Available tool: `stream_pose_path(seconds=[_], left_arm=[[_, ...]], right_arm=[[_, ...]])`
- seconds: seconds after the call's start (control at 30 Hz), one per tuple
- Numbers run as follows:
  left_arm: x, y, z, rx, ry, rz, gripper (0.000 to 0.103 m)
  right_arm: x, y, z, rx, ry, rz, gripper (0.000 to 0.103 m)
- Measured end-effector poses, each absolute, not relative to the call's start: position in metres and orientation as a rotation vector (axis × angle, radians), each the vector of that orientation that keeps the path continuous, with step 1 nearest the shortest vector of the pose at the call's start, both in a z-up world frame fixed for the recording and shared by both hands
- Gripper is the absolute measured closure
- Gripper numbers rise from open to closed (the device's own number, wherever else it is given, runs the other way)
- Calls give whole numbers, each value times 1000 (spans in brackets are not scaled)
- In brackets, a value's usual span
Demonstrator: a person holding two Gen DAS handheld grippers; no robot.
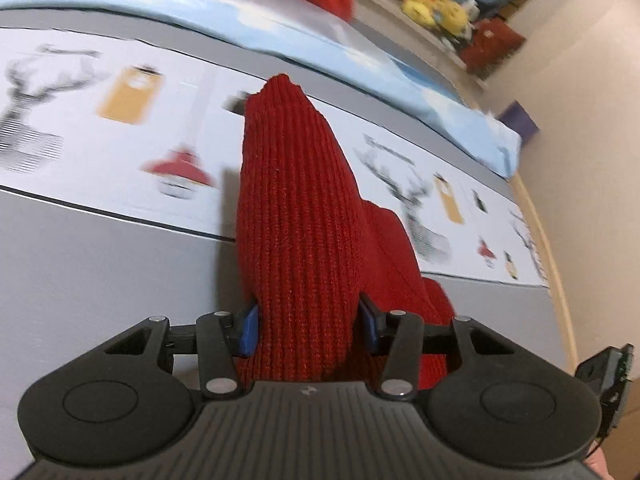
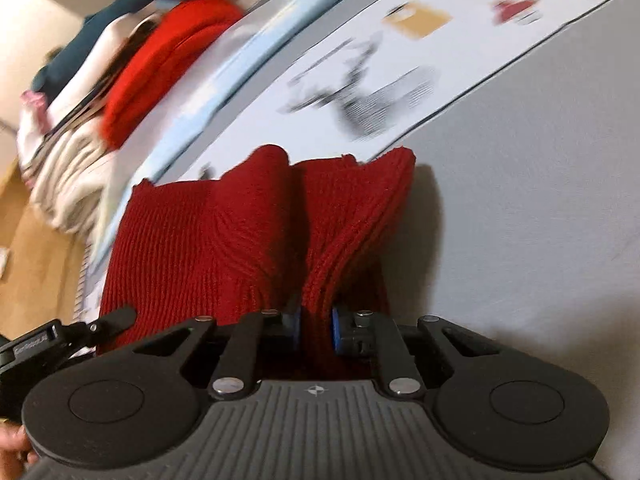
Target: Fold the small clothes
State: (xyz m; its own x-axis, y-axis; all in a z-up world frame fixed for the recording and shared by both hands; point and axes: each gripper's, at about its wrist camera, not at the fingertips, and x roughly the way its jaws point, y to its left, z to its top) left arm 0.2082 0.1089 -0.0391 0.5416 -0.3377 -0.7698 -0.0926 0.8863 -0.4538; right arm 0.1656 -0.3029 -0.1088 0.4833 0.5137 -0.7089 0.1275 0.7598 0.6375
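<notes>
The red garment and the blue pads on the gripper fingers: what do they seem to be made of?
Red garment: knitted yarn, probably wool or acrylic, matte; vertical ribs show clearly and it bunches softly where the left gripper and right gripper clamp it. Blue pads: smooth, slightly glossy, likely plastic or rubber; I cannot tell which.

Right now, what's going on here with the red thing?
A person is folding a red knit garment, holding a gripper in each hand. The left gripper and the right gripper are both shut on the knit, holding it above a grey cloth with printed pictures. More clothes are piled behind.
</notes>
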Motion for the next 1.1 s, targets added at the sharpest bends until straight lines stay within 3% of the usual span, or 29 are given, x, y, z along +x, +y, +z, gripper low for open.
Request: stream_pose_path(seconds=[0.17,0.23,0.4,0.47,0.5,0.53,0.6,0.7,0.73,0.93,1.1], left_arm=[[197,164,-39,-469,1056,-38,44],[186,185,-30,-444,1001,-11,44],[163,210,-21,-453,987,-27,44],[157,209,-21,-401,1009,-37,44],[154,207,-22,-377,1018,-45,44],[153,204,-22,-356,1027,-53,44],[147,195,-25,-327,1036,-64,44],[143,186,-22,-319,1022,-97,44],[143,182,-21,-317,1016,-111,44],[145,142,-22,-261,1022,-294,44],[147,105,-54,-11,1140,-307,44]], right_arm=[[169,-248,-99,612,1076,358,87],[169,-243,-98,581,1089,281,83],[162,-240,-73,561,968,234,82],[161,-224,-65,583,948,344,65],[162,-214,-65,585,963,387,44],[162,-204,-67,581,991,417,35],[163,-183,-77,538,1061,451,38],[161,-163,-88,467,1129,470,81],[156,-163,-82,462,1111,474,85],[139,-205,-35,619,904,551,87],[142,-212,-86,435,1197,377,83]])
